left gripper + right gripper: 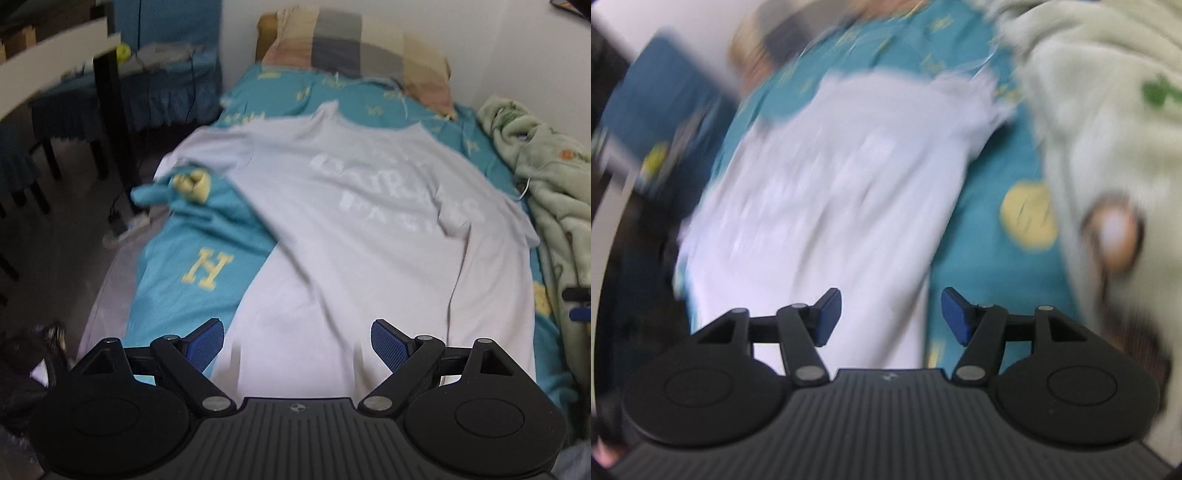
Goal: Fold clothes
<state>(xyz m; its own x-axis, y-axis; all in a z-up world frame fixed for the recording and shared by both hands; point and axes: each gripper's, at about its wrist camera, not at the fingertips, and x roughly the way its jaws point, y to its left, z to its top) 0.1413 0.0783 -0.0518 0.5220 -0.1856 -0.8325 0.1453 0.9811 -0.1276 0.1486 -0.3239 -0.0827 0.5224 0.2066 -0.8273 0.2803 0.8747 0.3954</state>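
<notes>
Both grippers are spread wide and empty: the left gripper (297,345) hangs above the hem end of the white T-shirt (354,221), the right gripper (891,317) over its edge at about 3 o'clock, in a badly smeared view. The shirt lies face up along the middle of the bed, collar toward 12 o'clock, faint pale lettering across the chest. It looks like thin, limp knit cotton, light and creased, likely to sag and slide on the sheet (207,243), so shoulder seams or hem corners seem the sound places to pinch. Beneath it the teal sheet carries yellow letter prints. A checked pillow (354,48) sits at 12 o'clock; a fleecy pale green blanket (546,184) is bunched at 3 o'clock.
</notes>
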